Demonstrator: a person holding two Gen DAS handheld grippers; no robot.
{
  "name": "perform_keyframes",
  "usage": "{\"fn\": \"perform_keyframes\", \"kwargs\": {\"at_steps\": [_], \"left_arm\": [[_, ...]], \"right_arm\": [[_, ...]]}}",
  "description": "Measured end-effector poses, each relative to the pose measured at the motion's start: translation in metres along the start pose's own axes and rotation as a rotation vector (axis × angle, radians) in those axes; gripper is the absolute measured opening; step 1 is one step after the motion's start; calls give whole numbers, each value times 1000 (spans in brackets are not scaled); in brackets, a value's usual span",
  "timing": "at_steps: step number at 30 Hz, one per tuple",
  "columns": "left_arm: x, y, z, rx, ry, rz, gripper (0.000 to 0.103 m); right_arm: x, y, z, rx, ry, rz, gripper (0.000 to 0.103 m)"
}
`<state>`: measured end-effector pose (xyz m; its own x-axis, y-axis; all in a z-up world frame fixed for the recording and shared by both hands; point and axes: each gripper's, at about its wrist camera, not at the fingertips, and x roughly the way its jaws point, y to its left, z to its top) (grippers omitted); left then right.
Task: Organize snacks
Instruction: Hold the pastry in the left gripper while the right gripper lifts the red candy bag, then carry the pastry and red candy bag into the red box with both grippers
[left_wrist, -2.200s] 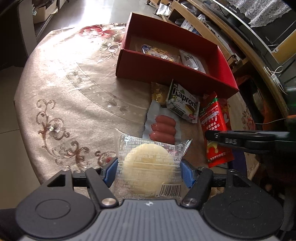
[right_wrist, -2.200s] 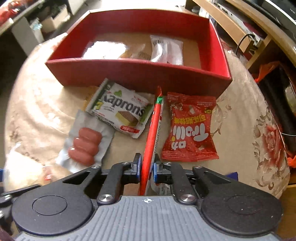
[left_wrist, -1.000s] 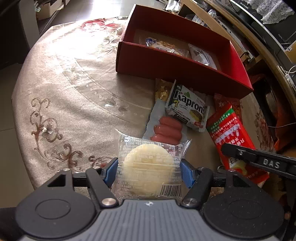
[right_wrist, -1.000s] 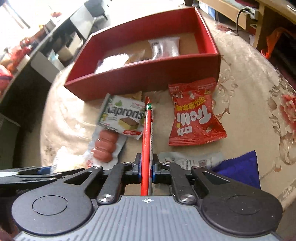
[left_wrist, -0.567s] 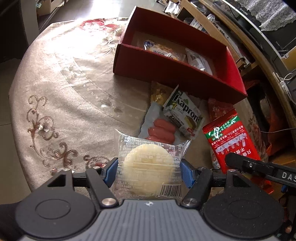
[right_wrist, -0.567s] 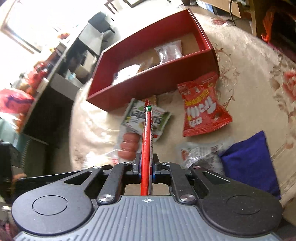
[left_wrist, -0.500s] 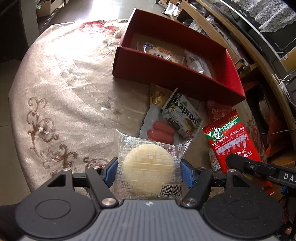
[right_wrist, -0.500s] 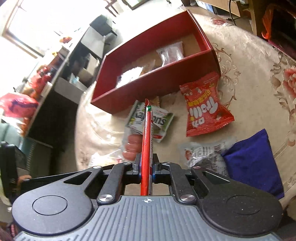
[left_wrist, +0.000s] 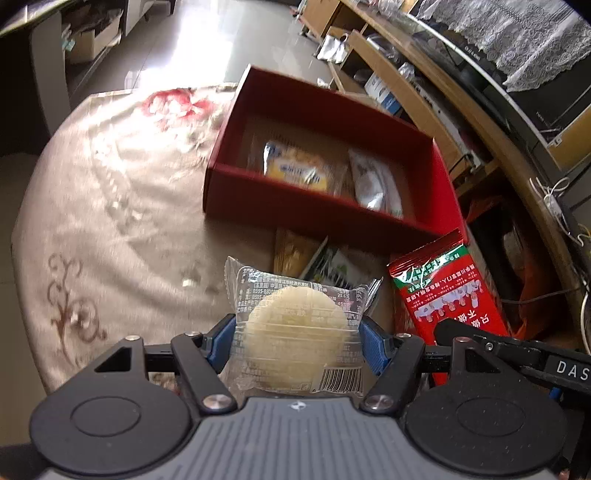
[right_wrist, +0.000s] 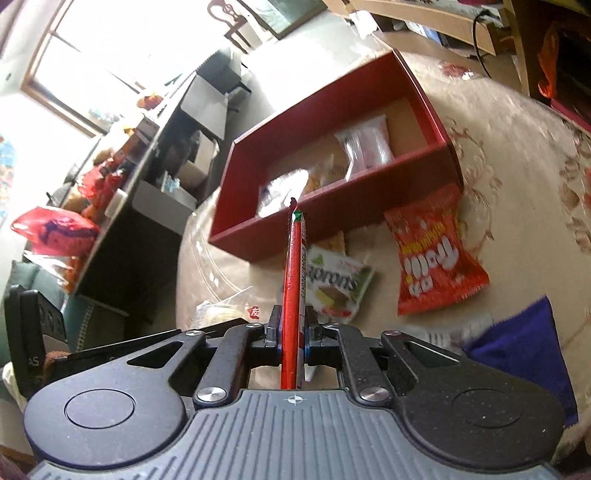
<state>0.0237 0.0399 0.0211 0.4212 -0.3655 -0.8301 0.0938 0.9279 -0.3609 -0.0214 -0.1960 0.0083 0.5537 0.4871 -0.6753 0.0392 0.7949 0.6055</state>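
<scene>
- A round pale cake in a clear wrapper (left_wrist: 295, 332) is clamped between the blue pads (left_wrist: 371, 347) of the left gripper (left_wrist: 297, 345); wrapper edges are pressed from both sides, barcode end nearest the camera.
- The cake is held above the near edge of the round table (left_wrist: 110, 221) (beige cloth with floral print), short of the red box (left_wrist: 321, 210).
- A flat red packet (right_wrist: 293, 288) is pinched edge-on by the right gripper (right_wrist: 293, 338), jaws closed tight on it; its green-tipped top points toward the box's near wall.
- The same red packet (left_wrist: 448, 291) is seen face-on in the left wrist view, white print and green band on it, to the right of the cake.
- Red box: open top, brown floor, set on the table; two packets are inside, a yellow-and-blue one (left_wrist: 295, 170) and a clear silvery one (left_wrist: 375, 184) (contents unreadable).
- Left on the table, just in front of the box: a Kaprons wafer pack (right_wrist: 338, 286), a red Trolli gummy bag (right_wrist: 434, 254), a small golden packet (left_wrist: 293, 249) partly under the wafer pack.
- A blue cloth-like thing (right_wrist: 528, 354) lies at the right edge, a crumpled white wrapper (right_wrist: 450, 332) touching it.
</scene>
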Motion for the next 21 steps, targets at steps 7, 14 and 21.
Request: {"fn": "perform_keyframes", "kwargs": {"at_steps": [7, 14, 21], "left_arm": [[0, -9, 26, 7, -47, -3, 67], [5, -22, 52, 18, -83, -9, 67], [16, -37, 80, 35, -118, -2, 67]], "right_arm": [[-2, 3, 24, 6, -54, 29, 13], [-3, 2, 51, 8, -98, 46, 13], [2, 2, 72, 14, -127, 59, 13]]}}
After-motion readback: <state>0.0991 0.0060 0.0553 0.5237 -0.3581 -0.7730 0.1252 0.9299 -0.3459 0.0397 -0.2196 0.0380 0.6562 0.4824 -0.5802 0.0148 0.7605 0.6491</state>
